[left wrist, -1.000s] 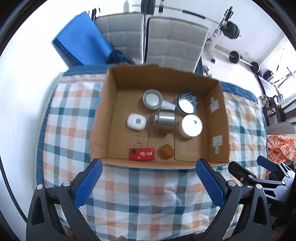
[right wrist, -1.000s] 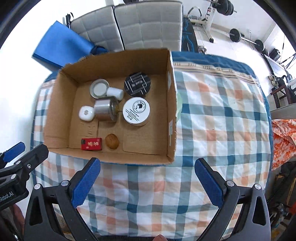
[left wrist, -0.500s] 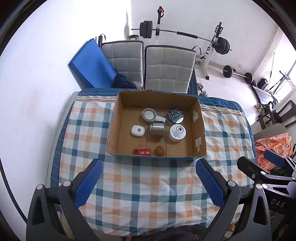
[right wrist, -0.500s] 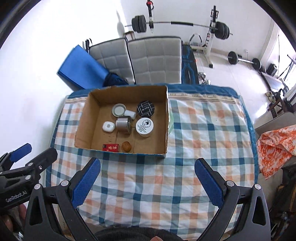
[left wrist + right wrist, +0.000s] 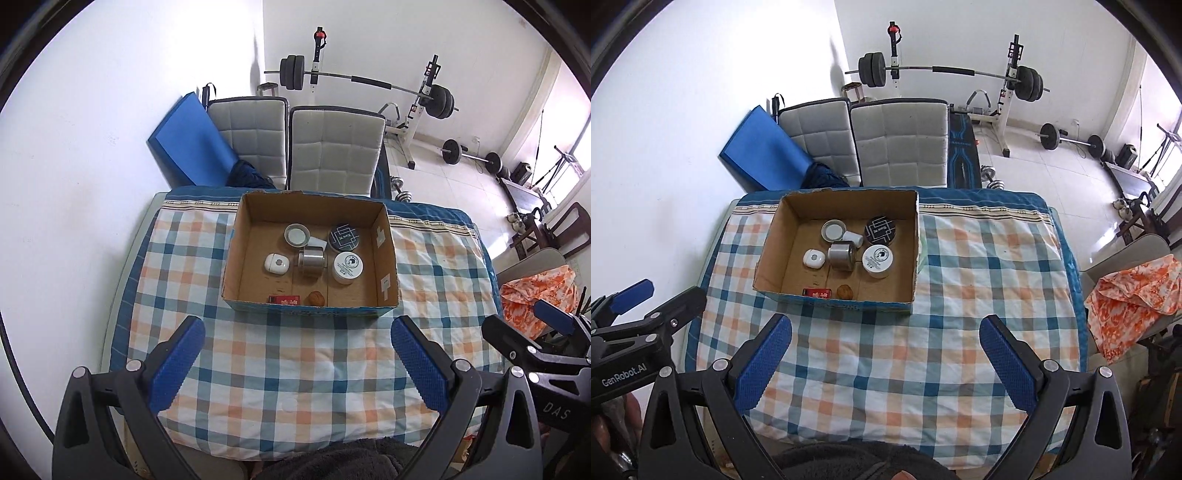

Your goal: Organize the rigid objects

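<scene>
Left claw (image 5: 631,306) reads "GenRobot.AI"; right claw (image 5: 532,325) reads "DAS"; both spread wide.

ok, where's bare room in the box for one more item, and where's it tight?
Free: the cardboard box floor along its left wall, left of the white oval case, and the near right corner, right of the brown nut. Crowded: the middle, where the steel tin, white-lidded jar, black patterned tin and open round tin cluster.
</scene>
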The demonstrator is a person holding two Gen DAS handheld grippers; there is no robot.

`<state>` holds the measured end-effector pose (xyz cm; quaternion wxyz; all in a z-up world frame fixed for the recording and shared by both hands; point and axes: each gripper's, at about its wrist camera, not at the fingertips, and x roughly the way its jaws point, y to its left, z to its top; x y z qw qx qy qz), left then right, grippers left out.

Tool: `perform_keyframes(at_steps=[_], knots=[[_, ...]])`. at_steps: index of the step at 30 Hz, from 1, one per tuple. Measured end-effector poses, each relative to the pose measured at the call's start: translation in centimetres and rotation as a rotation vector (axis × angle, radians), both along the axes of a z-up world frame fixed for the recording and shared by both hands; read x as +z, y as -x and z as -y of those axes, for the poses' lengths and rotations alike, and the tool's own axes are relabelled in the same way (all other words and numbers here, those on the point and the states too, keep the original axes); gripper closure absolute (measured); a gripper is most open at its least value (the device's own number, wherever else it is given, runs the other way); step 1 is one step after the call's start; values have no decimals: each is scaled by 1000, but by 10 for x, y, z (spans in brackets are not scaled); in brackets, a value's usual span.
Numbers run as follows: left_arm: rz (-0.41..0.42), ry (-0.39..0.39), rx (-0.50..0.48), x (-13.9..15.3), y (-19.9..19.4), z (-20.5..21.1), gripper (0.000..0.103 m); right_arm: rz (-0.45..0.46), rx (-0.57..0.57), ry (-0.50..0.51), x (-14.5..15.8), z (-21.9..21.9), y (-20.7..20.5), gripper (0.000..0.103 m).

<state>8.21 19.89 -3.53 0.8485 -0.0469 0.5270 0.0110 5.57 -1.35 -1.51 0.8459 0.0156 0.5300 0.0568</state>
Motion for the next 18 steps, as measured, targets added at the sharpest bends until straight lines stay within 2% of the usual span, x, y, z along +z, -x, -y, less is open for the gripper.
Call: perform_keyframes(at_steps=[8,18], knots=[[21,-6,10,9,5,-2,0,25,-23,20,9,5,2,0],[24,-6,8,8,4,-5,0,41,-51,34,12,7,0,0]])
